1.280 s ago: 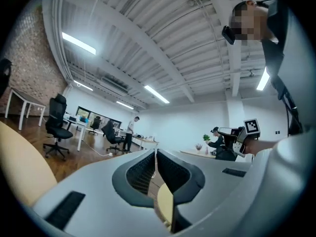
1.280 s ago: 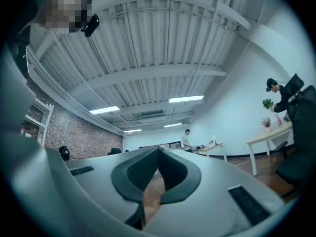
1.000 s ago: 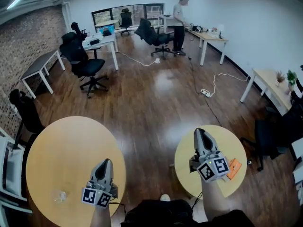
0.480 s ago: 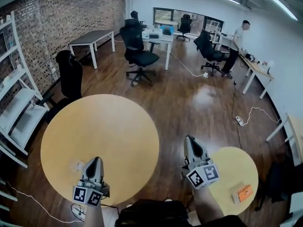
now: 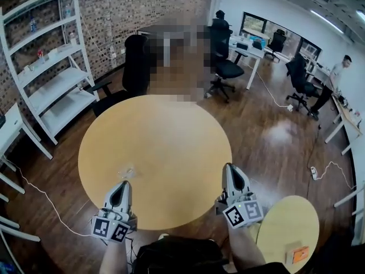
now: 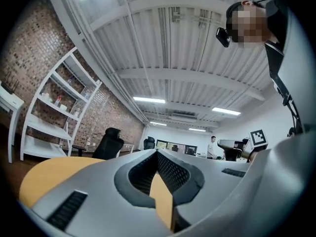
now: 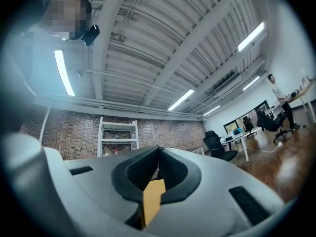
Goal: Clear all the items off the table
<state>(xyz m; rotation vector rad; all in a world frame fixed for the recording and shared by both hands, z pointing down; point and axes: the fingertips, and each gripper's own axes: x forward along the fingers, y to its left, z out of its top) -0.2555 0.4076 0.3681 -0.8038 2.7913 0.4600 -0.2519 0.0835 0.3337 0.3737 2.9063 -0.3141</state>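
Approach step. L tongs (image 5: 121, 190) & R tongs (image 5: 232, 174) are both pressed together w/ nothing in them, at the lower edge of the round worktop (image 5: 171, 124). A clear item (image 5: 126, 170), maybe plastic wrap, lies lower left on the worktop, just ahead of L tongs. Next move calls for spreading L tongs, reaching fwd & pinching it.

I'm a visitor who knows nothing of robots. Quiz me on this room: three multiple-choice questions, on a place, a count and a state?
1. The orange item lies: A on the floor; B on the small round table; C on a shelf.
2. Round tables in view: A one; B two; C four.
3. The left gripper and right gripper are: A shut, empty; B wide open; C holding cups.
1 B, it rests on that tabletop. 2 B, the big round table and the small one. 3 A, jaws together, nothing between.
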